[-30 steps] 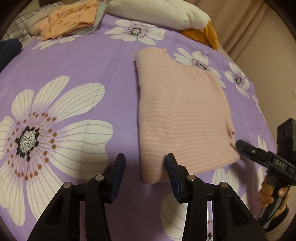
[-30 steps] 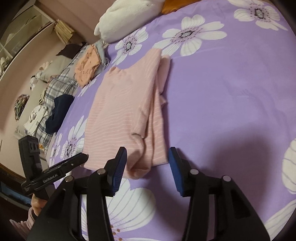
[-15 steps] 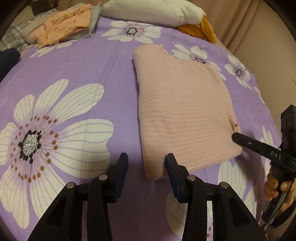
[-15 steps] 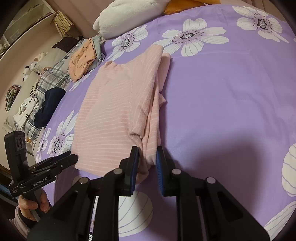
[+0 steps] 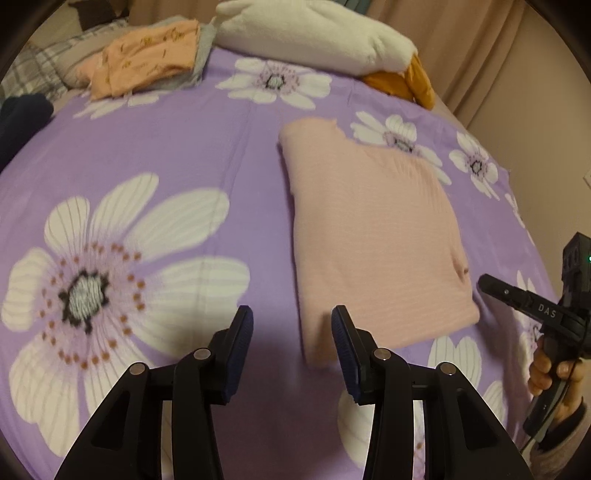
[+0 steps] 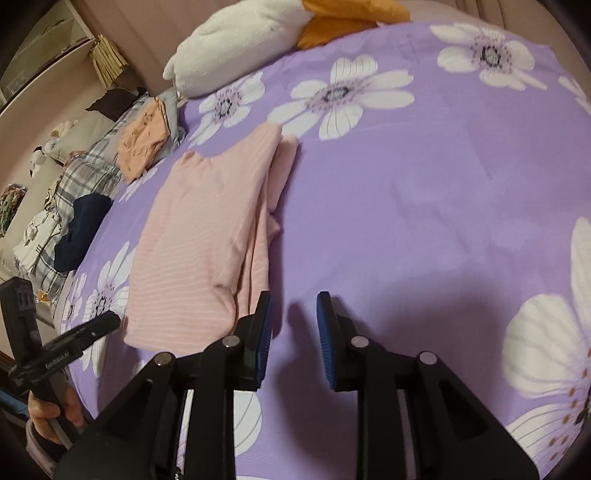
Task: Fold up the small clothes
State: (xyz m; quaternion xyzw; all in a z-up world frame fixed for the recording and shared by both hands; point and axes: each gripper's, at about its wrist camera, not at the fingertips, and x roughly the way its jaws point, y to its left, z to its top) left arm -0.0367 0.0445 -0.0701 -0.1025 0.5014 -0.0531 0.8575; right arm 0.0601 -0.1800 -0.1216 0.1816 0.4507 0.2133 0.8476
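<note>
A pink striped garment (image 5: 373,236) lies folded lengthwise on the purple flowered bedspread (image 5: 166,147). It also shows in the right wrist view (image 6: 207,236), with its folded-in sleeve along the right edge. My left gripper (image 5: 291,336) is open and empty at the garment's near left corner, just left of it. My right gripper (image 6: 293,325) is open and empty, just right of the garment's near right corner. Each gripper shows in the other's view, the right one (image 5: 532,306) and the left one (image 6: 62,347).
A white pillow (image 5: 314,33) and an orange cloth (image 5: 402,79) lie at the bed's head. A folded peach garment (image 5: 144,70), a dark navy garment (image 6: 83,229) and plaid and printed cloths (image 6: 88,166) lie along the far left side.
My right gripper closed on the garment's near right corner half a second ago, then opened and shifted right off it. My left gripper stayed open and drew back slightly.
</note>
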